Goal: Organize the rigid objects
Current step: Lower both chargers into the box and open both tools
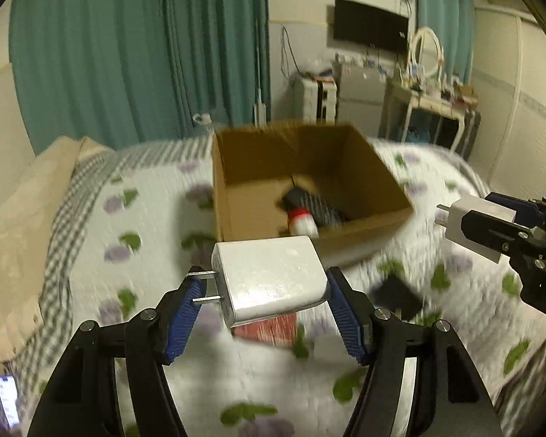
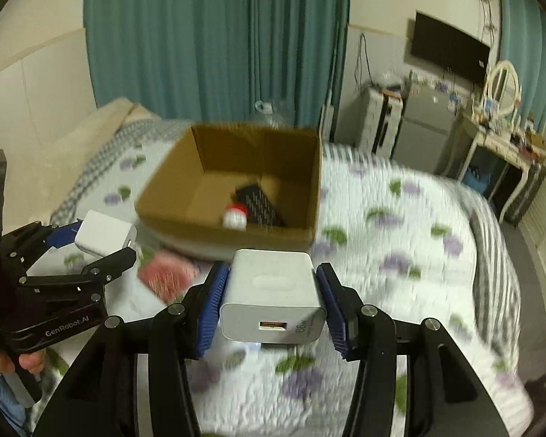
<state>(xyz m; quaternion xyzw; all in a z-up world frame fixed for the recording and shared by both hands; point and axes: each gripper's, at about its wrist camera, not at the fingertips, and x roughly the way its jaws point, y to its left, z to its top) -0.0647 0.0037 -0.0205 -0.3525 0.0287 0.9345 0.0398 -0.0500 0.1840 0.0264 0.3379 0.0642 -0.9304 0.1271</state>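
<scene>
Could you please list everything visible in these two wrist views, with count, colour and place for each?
Wall charger with prongs: 1, white, held in the left gripper above the bed.
USB wall charger: 1, white, held in the right gripper, port facing the camera.
Cardboard box: 1, brown, open, on the quilt.
Remote control: 1, black, inside the box.
Small bottle: 1, white with red band, inside the box.
Red flat item: 1, on the quilt near the box; blurred.
Black square item: 1, on the quilt; blurred.
Quilt: 1, white with purple-green print.
Curtains: teal, behind the bed.
Left gripper: black, blue pads.
Right gripper: black, blue pads.
</scene>
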